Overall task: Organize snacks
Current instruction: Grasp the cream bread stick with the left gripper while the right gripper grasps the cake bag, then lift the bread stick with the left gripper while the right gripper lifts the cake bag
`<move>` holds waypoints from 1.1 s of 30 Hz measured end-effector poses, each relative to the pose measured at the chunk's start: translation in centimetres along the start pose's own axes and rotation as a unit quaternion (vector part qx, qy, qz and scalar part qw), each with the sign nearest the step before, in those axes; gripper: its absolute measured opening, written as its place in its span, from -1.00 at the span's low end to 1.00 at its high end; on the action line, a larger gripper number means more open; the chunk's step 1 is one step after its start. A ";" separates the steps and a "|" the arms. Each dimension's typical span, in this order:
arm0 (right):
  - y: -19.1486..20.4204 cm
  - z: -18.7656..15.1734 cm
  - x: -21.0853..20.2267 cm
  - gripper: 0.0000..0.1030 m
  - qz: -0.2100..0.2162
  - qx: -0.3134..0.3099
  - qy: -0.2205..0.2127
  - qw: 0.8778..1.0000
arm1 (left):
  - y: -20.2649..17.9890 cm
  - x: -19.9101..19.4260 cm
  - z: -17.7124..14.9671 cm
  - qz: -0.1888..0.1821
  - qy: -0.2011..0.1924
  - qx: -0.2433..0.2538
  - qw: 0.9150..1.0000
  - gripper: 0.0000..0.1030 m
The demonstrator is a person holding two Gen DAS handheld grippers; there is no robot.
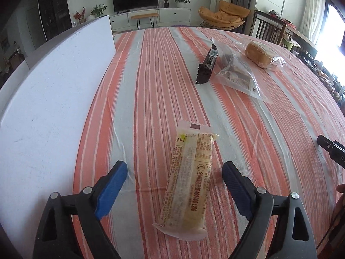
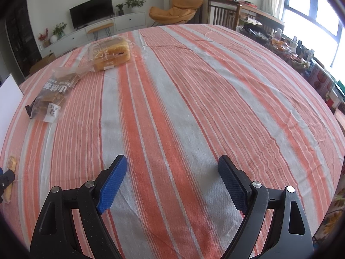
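My left gripper (image 1: 174,168) is open, its blue pads on either side of a long yellow snack packet (image 1: 189,179) that lies on the striped tablecloth (image 1: 151,75). Farther off lie a dark brown bar wrapper (image 1: 206,64), a clear bag of brown pieces (image 1: 236,73) and a bagged bread loaf (image 1: 259,54). My right gripper (image 2: 172,168) is open and empty over bare cloth. In the right wrist view the clear bag (image 2: 54,92) and the loaf (image 2: 110,54) lie far left, and the yellow packet (image 2: 9,172) shows at the left edge.
A large white board (image 1: 49,99) lies along the left side of the table. The right gripper's tip (image 1: 330,149) shows at the left wrist view's right edge. Chairs and cluttered shelves (image 2: 301,49) stand beyond the table's right side.
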State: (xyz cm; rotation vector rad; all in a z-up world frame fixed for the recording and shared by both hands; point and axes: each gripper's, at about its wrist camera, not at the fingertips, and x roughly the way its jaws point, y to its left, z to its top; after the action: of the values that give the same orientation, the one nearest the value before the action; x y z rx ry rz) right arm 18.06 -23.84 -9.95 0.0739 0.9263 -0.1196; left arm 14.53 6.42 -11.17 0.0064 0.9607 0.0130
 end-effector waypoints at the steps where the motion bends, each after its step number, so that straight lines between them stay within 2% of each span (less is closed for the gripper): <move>1: 0.0 0.0 0.0 0.73 0.001 0.000 0.000 1.000 | 0.0 -0.1 -0.3 0.004 -0.013 0.003 1.000 0.82; 4: 0.0 0.0 -0.1 0.73 0.008 -0.005 0.004 1.000 | 0.8 0.2 -0.2 -0.003 -0.007 -0.015 1.000 0.94; 6: 0.4 0.5 0.0 0.72 0.019 -0.010 0.021 1.000 | 0.7 0.4 -0.1 0.000 -0.004 -0.016 1.000 1.00; 7: 0.7 1.1 0.1 0.71 0.039 -0.005 0.033 0.999 | 0.8 0.5 -0.1 0.000 -0.003 -0.016 1.000 1.00; 9: 2.2 2.9 0.3 0.70 0.110 0.014 0.058 0.992 | 0.8 0.5 -0.1 0.000 -0.003 -0.017 1.000 1.00; 12: 6.5 6.7 0.5 0.70 0.178 0.016 0.072 0.981 | 0.8 0.5 -0.1 0.000 -0.003 -0.017 1.000 1.00; 15: 11.7 10.4 2.1 0.69 0.215 0.011 0.096 0.972 | 0.8 0.6 -0.1 0.000 -0.003 -0.016 1.000 1.00; 18: 16.1 12.5 5.1 0.69 0.200 -0.005 0.128 0.971 | 0.8 0.6 -0.1 0.000 -0.003 -0.017 1.000 1.00; 21: 18.4 12.2 8.2 0.66 0.151 -0.010 0.165 0.975 | 0.8 0.6 -0.1 0.000 -0.003 -0.017 1.000 1.00; 23: 19.0 11.7 8.3 0.64 0.117 -0.033 0.142 0.982 | 0.8 0.7 -0.1 0.000 -0.004 -0.017 1.000 1.00; 26: 20.4 10.4 7.8 0.59 0.091 -0.113 0.128 0.981 | 0.8 0.8 0.0 0.000 -0.004 -0.017 1.000 1.00; 27: 20.7 10.0 7.4 0.45 0.089 -0.138 0.123 0.979 | 0.9 0.7 -0.1 0.000 -0.004 -0.017 1.000 1.00; 28: 20.7 9.6 6.8 0.20 0.087 -0.161 0.118 0.976 | 0.9 0.8 -0.1 0.000 -0.004 -0.017 1.000 1.00; 29: 20.4 9.2 6.2 0.10 0.092 -0.172 0.114 0.974 | 0.9 0.7 -0.1 0.000 -0.004 -0.017 1.000 1.00; 33: 17.1 7.4 3.9 0.03 0.099 -0.188 0.130 0.968 | 0.9 0.7 -0.1 0.000 -0.004 -0.017 1.000 1.00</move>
State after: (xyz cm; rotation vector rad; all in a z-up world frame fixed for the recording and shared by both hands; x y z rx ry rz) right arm 28.59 -8.02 -8.42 -0.1733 1.1845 0.2576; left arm 14.87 7.31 -11.81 -0.0247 0.9528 0.0291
